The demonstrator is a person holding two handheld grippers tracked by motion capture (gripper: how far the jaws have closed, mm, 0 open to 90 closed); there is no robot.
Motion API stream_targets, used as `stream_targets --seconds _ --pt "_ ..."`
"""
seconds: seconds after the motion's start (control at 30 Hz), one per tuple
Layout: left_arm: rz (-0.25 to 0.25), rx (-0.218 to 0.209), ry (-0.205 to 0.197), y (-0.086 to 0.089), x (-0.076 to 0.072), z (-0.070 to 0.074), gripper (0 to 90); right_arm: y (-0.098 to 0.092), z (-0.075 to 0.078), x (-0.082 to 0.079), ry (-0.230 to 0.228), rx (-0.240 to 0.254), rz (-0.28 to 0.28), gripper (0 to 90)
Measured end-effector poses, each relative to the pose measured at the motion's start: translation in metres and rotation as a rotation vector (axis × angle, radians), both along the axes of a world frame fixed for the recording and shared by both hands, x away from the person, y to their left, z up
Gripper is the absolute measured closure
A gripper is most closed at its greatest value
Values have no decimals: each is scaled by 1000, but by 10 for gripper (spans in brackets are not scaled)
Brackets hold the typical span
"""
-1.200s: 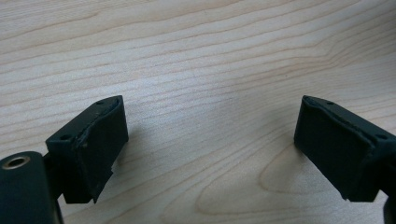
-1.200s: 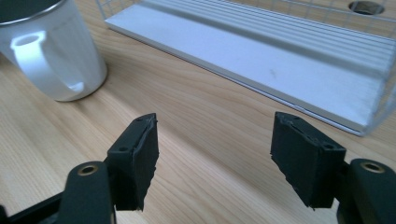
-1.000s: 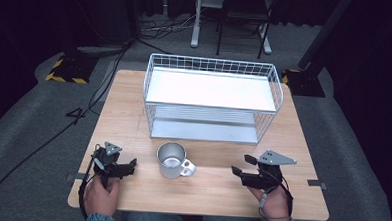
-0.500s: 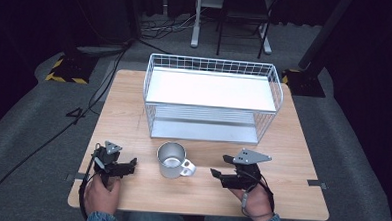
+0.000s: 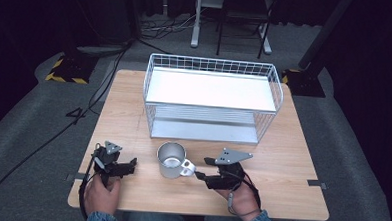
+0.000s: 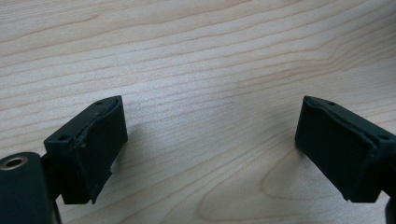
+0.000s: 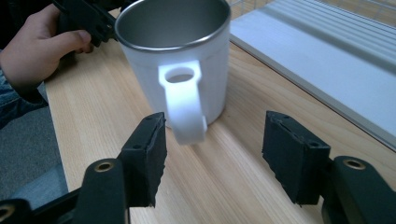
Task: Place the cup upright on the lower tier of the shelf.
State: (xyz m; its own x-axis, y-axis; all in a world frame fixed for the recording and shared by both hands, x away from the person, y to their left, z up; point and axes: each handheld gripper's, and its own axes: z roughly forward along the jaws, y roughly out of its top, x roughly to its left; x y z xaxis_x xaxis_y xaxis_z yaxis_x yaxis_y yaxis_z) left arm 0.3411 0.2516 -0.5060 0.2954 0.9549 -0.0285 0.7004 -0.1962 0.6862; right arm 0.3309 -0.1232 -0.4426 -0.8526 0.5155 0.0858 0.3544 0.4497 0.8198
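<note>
A metal mug (image 5: 172, 160) with a white handle (image 5: 187, 167) stands upright on the wooden table (image 5: 282, 159), handle turned toward my right gripper (image 5: 201, 176). That gripper is open and low, just right of the handle. In the right gripper view the mug (image 7: 177, 56) looms close and its handle (image 7: 184, 100) sits just ahead of the open jaws, nearer the left one, the right gripper (image 7: 212, 140) not touching it. My left gripper (image 5: 131, 164) rests open near the table's front left; in the left gripper view the left gripper (image 6: 210, 140) has bare wood between its jaws.
A white wire rack (image 5: 212, 98) with two shelves stands behind the mug across the table's middle. A hand (image 7: 44, 44) with the other gripper shows past the mug in the right gripper view. Cables and a stand base lie on the floor beyond the table.
My right gripper has slid left along the front of the table, closing in on the mug's handle. The left gripper and the mug have stayed put.
</note>
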Motion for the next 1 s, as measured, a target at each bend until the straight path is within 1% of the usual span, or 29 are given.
stream_targets --seconds 0.17,0.23,0.33,0.5,0.53,0.57,0.73,0.8,0.9,0.93,1.0 --pt "0 0 0 0 0 0 96 7 -2 1 3 -1 21 410" --pt "0 0 0 0 0 0 95 11 -3 1 7 -6 34 435" --pt "-1 0 0 0 0 0 96 15 -4 2 11 -18 37 449" --pt "0 0 0 0 0 0 95 21 -5 4 17 -22 51 514" --pt "-1 1 0 0 0 0 96 24 -5 5 14 -31 58 547" --pt "0 0 0 0 0 0 96 24 -5 5 14 -31 58 547" --pt "0 0 0 0 0 0 95 30 -8 10 29 -44 61 618" --pt "0 0 0 0 0 0 96 30 -8 11 30 -44 62 625" --pt "0 0 0 0 0 0 96 32 -8 12 24 -52 67 665" --pt "0 0 0 0 0 0 96 33 -8 12 25 -57 76 690" --pt "-1 0 0 0 0 0 95 33 -7 12 19 -61 78 694"
